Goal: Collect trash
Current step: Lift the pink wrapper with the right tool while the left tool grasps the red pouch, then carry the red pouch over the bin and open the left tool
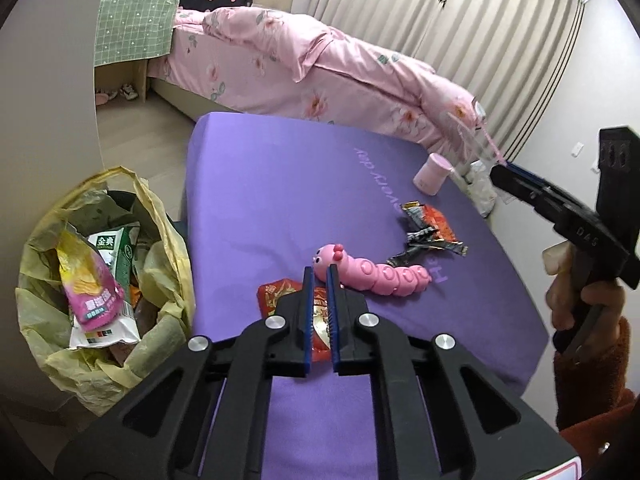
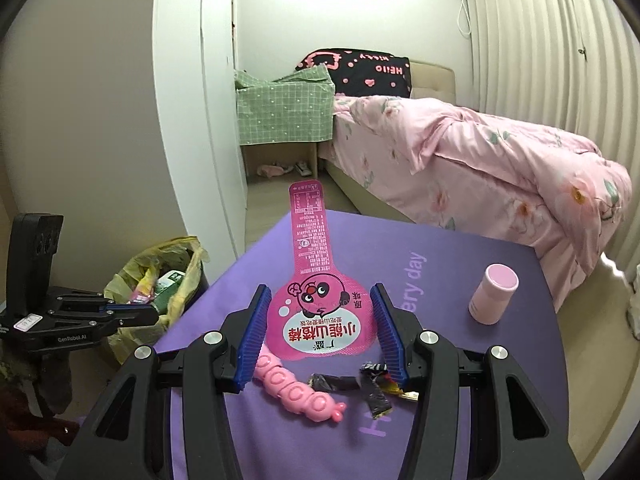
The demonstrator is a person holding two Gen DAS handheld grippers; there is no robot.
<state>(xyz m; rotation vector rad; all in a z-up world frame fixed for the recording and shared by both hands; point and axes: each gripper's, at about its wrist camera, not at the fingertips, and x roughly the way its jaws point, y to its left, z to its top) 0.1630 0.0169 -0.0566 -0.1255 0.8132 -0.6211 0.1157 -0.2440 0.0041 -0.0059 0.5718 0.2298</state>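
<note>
Wrappers: one red wrapper (image 1: 280, 294) clenched in the left gripper (image 1: 319, 276) above the bench (image 1: 280, 184), one pink wrapper (image 2: 316, 300) grasped by the right gripper (image 2: 318, 292), both tilted downward; beyond the caterpillar toy (image 1: 372, 274), one crumpled foil wrapper (image 1: 430, 228).

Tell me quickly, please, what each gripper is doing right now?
Left gripper: shut on the red wrapper.
Right gripper: closed on the pink wrapper.

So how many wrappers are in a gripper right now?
2. A red wrapper in the shut left gripper, and a pink wrapper upright in the right gripper. Crumpled wrappers lie on the purple mat.
</note>
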